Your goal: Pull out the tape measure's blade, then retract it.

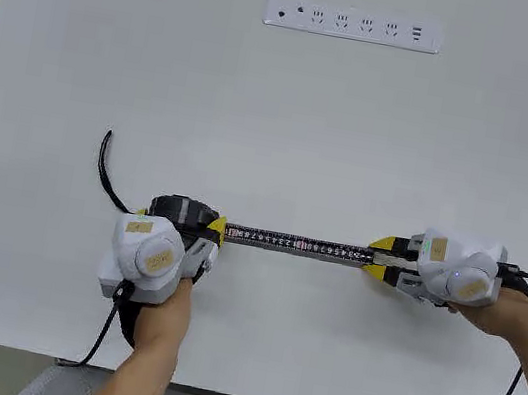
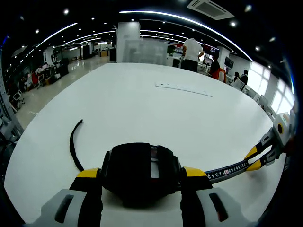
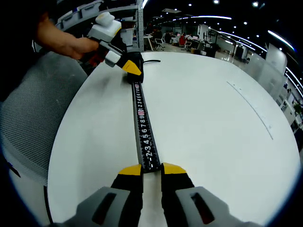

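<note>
Jaws on tape measure [image 2: 139,172] and blade [image 3: 143,127] — white table [image 1: 358,122], strip-lit office [image 3: 180,33].

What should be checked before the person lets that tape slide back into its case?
1. Left gripper clamped on the tape measure case: ok, a jaw on each side.
2. Right gripper shut on the end of the blade: ok.
3. Blade straight, no kink between the grippers: ok.
4. Black strap away from the blade: ok, it trails off the case's far side.
5. Power strip away from the blade's path: ok.
6. Blade lock released: cannot tell.
</note>
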